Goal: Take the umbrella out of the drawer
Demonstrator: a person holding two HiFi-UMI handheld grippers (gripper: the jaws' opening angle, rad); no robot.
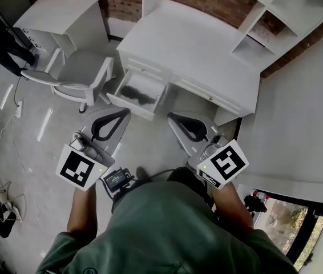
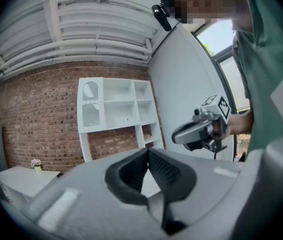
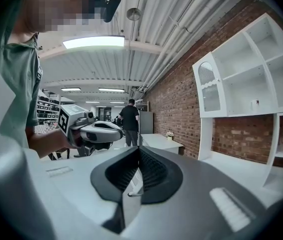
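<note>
The person's green shirt [image 1: 173, 233] fills the bottom of the head view. Ahead of it, the left gripper [image 1: 122, 113] and the right gripper [image 1: 173, 117] are held side by side above the floor, apart from each other, both aimed toward the white desk [image 1: 196, 44]. Jaw state: both pairs are closed tip to tip, with nothing between them. The drawer [image 1: 128, 105] at the desk's left side is pulled out. A dark elongated item lies inside it, probably the umbrella [image 1: 136, 94]; the detail is too soft to confirm. A grey chair [image 1: 81, 70] stands left of the drawer, near it.
</note>
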